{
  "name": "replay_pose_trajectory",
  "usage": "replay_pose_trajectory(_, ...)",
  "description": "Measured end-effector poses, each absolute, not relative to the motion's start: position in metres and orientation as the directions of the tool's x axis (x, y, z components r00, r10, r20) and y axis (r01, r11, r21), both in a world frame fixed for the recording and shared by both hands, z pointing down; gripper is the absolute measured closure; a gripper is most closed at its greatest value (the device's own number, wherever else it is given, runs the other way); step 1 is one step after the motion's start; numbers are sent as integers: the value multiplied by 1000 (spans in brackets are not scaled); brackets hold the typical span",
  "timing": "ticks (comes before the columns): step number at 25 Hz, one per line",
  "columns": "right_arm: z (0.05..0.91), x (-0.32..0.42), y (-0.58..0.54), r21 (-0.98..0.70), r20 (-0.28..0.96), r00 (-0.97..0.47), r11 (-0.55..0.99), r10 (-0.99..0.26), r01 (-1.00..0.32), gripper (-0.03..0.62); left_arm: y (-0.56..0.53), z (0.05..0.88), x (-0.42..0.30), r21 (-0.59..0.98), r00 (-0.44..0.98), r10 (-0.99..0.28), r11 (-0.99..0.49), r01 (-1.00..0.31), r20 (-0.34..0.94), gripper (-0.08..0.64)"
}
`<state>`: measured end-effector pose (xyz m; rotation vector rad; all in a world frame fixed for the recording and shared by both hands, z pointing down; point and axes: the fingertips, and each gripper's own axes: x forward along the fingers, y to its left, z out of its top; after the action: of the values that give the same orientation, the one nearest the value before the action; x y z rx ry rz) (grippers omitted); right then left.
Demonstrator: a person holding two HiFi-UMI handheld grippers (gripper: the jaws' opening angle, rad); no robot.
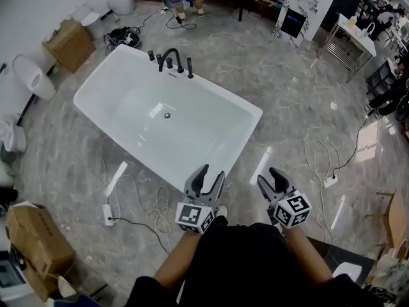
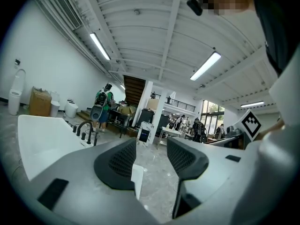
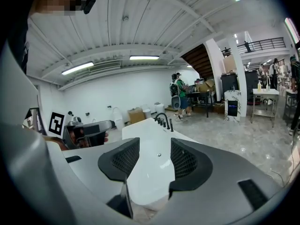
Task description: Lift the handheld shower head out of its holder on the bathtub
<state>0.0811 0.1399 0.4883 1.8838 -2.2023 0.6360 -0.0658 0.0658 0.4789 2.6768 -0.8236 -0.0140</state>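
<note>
White bathtub (image 1: 198, 139), black faucet (image 1: 170, 59) on its far rim; grey marbled floor (image 1: 287, 88); cardboard box (image 1: 69, 43); loose cables (image 1: 153, 210). Left tool (image 1: 209, 179), right tool (image 1: 270, 179): jaws wide, empty.

Bathtub (image 1: 220, 93) mid-floor. On its far rim, faucet (image 1: 171, 59). Left of the tub, box (image 1: 69, 45) and toilet (image 1: 33, 77). Beyond the tub's far corner, second toilet (image 1: 120, 0). Before its near corner, left gripper (image 1: 211, 174) and right gripper (image 1: 270, 178) side by side. Cable (image 1: 150, 206) on floor just left of them.
</note>
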Motion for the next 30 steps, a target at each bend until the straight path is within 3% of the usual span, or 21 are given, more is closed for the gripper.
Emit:
replay_pose_trajectory(14, 498, 97, 130, -204, 423, -186, 107, -887, -973, 414, 55, 485, -74, 350, 789, -608, -723, -595, 86, 377)
replay_pose_trajectory(25, 528, 156, 43, -269, 400, -327, 232, -856, -935, 414, 1, 493, -25, 304, 711, -692, -657, -690, 120, 376)
replay_pose_trajectory(30, 536, 197, -42, -286, 396, -454, 363, -798, -887, 414, -59, 498, 18, 277, 623, -766, -572, -772, 156, 376)
